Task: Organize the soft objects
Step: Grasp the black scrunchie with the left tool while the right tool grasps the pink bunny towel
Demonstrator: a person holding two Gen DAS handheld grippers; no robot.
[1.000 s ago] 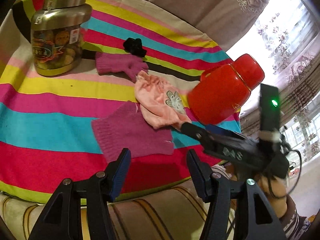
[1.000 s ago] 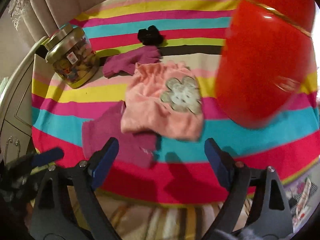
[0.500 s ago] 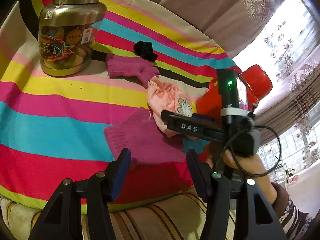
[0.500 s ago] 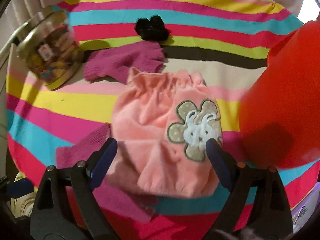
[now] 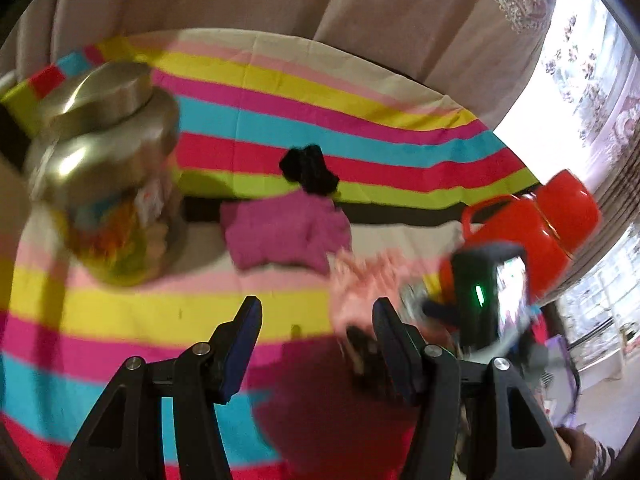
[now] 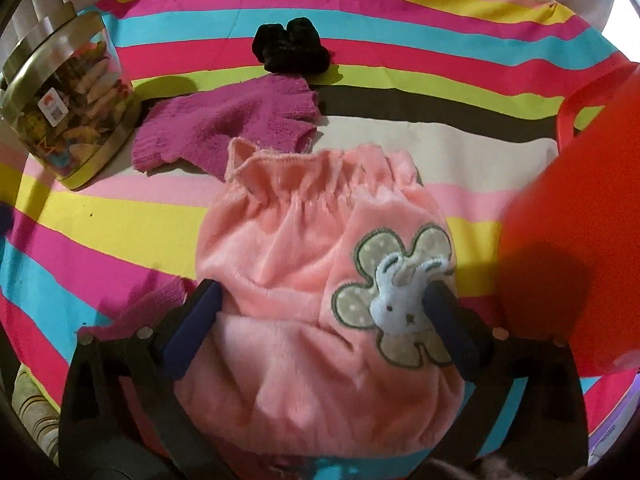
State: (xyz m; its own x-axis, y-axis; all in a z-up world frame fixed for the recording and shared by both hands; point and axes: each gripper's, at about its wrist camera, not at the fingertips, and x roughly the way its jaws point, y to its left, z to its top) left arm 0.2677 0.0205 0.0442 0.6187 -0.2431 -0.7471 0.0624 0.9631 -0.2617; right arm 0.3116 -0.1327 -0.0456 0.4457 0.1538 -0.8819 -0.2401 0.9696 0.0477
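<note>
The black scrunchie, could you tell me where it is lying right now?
In the right wrist view the black scrunchie lies at the far side of the striped cloth, just beyond the magenta glove, right of the jar.

We see a plush pouch [image 6: 320,300] lying on the tablecloth [image 6: 120,232], between our right gripper's [image 6: 324,320] opening jaws. Just behind it, touching its far edge, lies a knitted glove [image 6: 232,124], and behind that a small scrunchie [image 6: 290,52]. A lidded jar [image 6: 64,104] stands to the left, a jug [image 6: 580,240] to the right. A second glove [image 6: 148,308] lies partly under the pouch's left side.
</note>
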